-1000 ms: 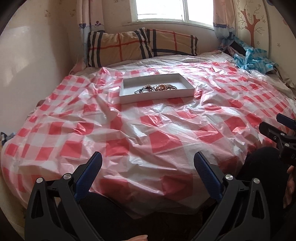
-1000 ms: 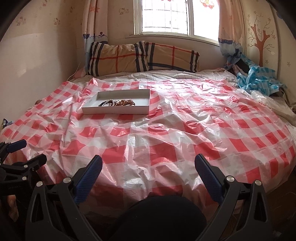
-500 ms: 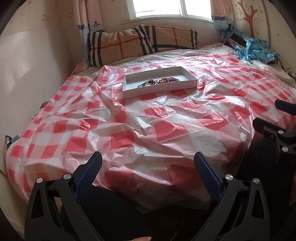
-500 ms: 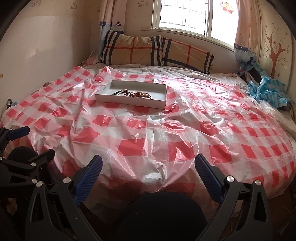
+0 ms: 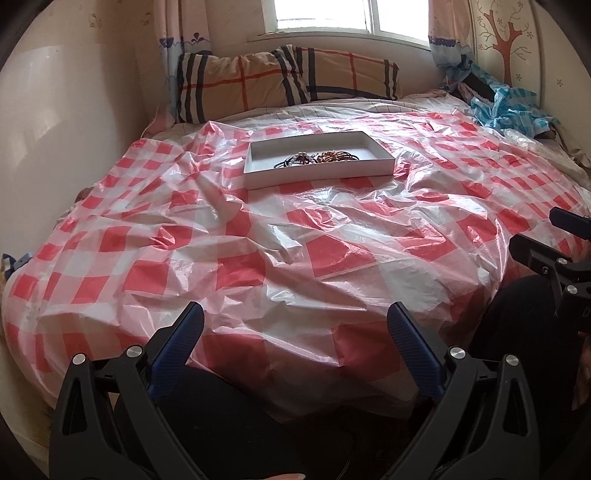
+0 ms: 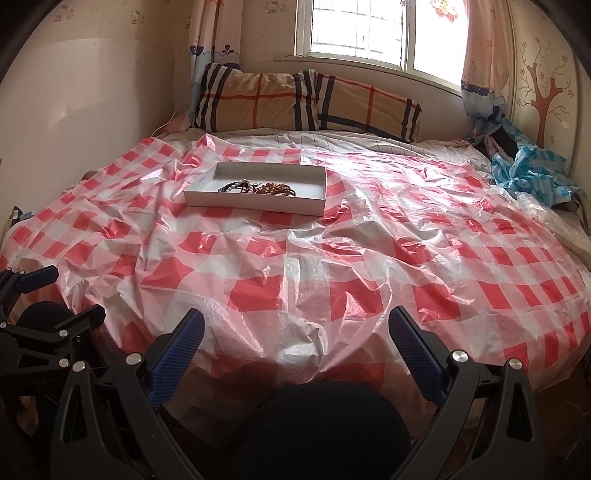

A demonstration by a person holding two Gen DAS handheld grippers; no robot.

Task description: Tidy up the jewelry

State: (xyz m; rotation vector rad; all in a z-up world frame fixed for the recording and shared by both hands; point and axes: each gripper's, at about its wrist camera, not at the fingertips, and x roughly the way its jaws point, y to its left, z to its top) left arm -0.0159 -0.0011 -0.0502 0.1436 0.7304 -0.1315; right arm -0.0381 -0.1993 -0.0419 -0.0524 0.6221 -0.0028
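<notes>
Hovering over the near edge of the bed, the left gripper (image 5: 293,332) is standing wide apart and is holding nothing. The right gripper (image 6: 295,338) is hovering beside it, also spread wide and empty. A red and white checked plastic sheet (image 6: 314,266) is covering the bed and is lying wrinkled. Far from both grippers, a shallow white box (image 5: 320,172) is sitting on this sheet, and the jewelry (image 5: 316,158) is lying tangled in the middle of the box. Behind the box, two striped pillows (image 6: 306,101) are leaning under the window (image 6: 376,29).
</notes>
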